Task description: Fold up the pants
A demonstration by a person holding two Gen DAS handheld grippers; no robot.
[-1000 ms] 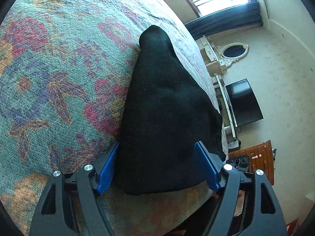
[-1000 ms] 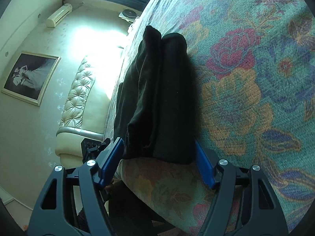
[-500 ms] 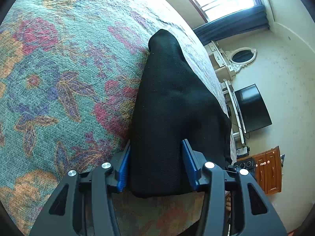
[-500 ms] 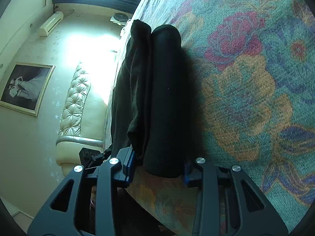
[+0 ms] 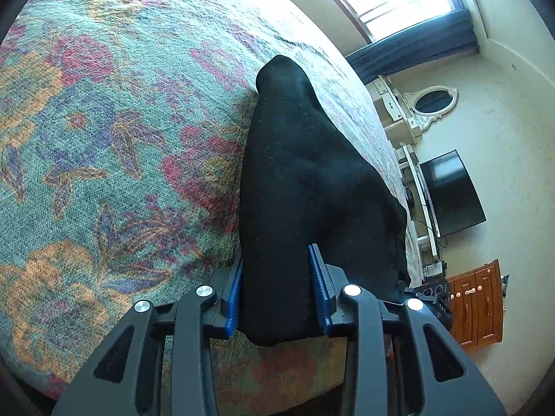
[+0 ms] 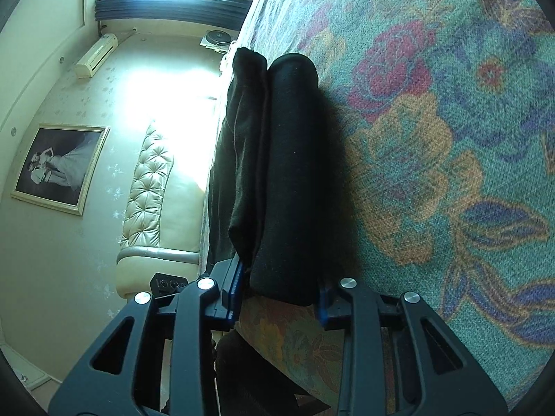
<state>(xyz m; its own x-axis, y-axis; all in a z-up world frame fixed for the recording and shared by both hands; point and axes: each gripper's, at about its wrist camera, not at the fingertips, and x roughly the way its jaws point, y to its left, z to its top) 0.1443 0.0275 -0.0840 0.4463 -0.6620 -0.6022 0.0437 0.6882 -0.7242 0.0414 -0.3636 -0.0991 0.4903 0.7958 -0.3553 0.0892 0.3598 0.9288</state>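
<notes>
Left wrist view: the black pants [image 5: 312, 187] lie folded in a thick bundle on the floral bedspread [image 5: 104, 138], close to the bed's near edge. The left gripper [image 5: 279, 294] has its blue pads [image 5: 321, 284] pressed against both sides of the bundle's near end; the jaws have just been closing, with the cloth between them, and now clamp it. A television [image 5: 451, 194] and an oval mirror [image 5: 432, 104] stand by the far wall; a wooden cabinet [image 5: 475, 305] sits low at the right.

Right wrist view: the right gripper [image 6: 279, 287] likewise grips the pants [image 6: 284, 173] at their near end, one pad [image 6: 236, 284] at each side, jaws just closed in on the fabric. The bundle shows two stacked folds, a looser layer at the left. The bedspread [image 6: 433, 138] runs off to the right. A tufted headboard [image 6: 149, 187], a framed picture [image 6: 59, 166] and an air conditioner [image 6: 95, 55] occupy the wall at the left.
</notes>
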